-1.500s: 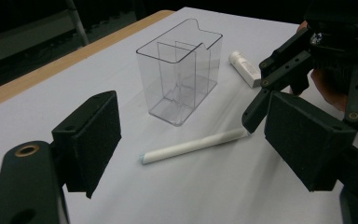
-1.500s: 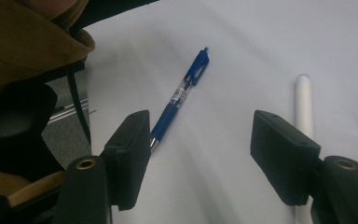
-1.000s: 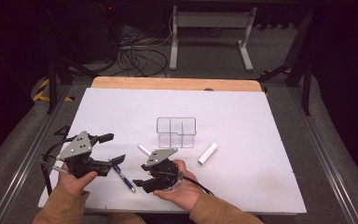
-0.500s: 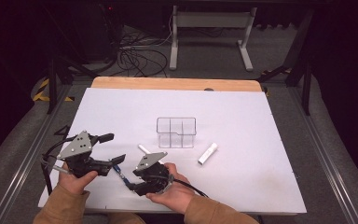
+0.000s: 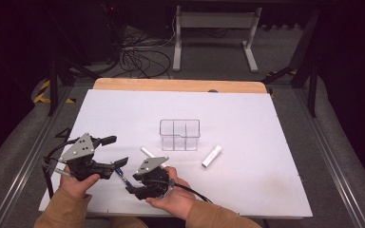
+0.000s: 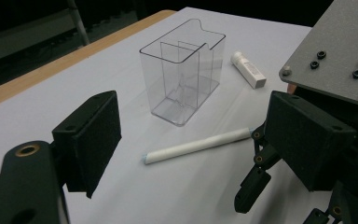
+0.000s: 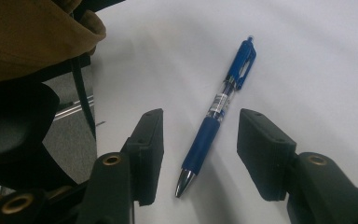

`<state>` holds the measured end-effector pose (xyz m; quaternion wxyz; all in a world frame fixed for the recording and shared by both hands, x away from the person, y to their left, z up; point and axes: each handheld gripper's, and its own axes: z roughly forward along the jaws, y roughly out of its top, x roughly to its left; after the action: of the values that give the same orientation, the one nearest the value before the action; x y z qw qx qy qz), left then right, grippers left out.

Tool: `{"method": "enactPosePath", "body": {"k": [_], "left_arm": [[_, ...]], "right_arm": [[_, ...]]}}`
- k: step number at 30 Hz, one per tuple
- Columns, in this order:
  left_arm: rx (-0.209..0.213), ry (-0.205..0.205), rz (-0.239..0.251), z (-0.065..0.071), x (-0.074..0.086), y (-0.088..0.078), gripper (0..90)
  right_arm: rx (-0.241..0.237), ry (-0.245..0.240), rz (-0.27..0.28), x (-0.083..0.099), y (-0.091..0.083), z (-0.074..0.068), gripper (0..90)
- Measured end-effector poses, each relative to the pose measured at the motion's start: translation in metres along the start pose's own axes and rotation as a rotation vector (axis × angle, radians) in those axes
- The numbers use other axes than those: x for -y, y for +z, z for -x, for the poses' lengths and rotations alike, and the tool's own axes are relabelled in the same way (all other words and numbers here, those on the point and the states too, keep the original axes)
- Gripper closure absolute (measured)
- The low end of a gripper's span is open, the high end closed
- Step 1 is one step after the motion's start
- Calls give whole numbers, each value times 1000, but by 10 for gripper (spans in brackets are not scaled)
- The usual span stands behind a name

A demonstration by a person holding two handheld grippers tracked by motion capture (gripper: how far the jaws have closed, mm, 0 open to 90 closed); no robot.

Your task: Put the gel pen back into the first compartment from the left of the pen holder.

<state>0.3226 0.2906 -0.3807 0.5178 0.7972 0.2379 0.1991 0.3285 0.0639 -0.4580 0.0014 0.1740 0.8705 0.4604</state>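
Two grippers sit at the near left of the white table (image 5: 247,190), each held in one hand. My right gripper (image 7: 199,154) points down at a blue pen (image 7: 219,116) that lies flat on the table. Its jaws have just been closing; the pen's grip section and metal tip lie between the pads, with a gap on either side, so the pads do not press on it yet. The pen's clip end points away from the jaws. In the high view the right gripper (image 5: 132,183) sits close beside the left gripper (image 5: 114,152), and the pen (image 5: 120,172) lies between the two, partly covered.

My left gripper (image 6: 191,154) holds its jaws wide apart with nothing between them. Ahead of it on the table lies a white stick (image 6: 198,145), just beyond the jaws and apart from both pads. Farther on stands a clear plastic organizer (image 6: 182,74), upright, with inner dividers forming compartments; I see nothing inside them. Beyond the organizer lies a white tube (image 6: 248,70), on its side, near the organizer but not touching it.

In the high view the organizer (image 5: 179,134) stands near the middle of the table, the white stick (image 5: 147,152) just to its near left, the white tube (image 5: 211,156) to its near right
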Motion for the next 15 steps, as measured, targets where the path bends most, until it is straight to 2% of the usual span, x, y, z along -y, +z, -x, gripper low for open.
{"method": "enactPosePath", "body": {"k": [9,15], "left_arm": [[-4,-4,-2,-1,0,0,195],[-11,-4,-7,-1,1,1,195]], "right_arm": [[4,10,-20,1,4,-2,539],[14,34,-36,1,6,-3,569]]}}
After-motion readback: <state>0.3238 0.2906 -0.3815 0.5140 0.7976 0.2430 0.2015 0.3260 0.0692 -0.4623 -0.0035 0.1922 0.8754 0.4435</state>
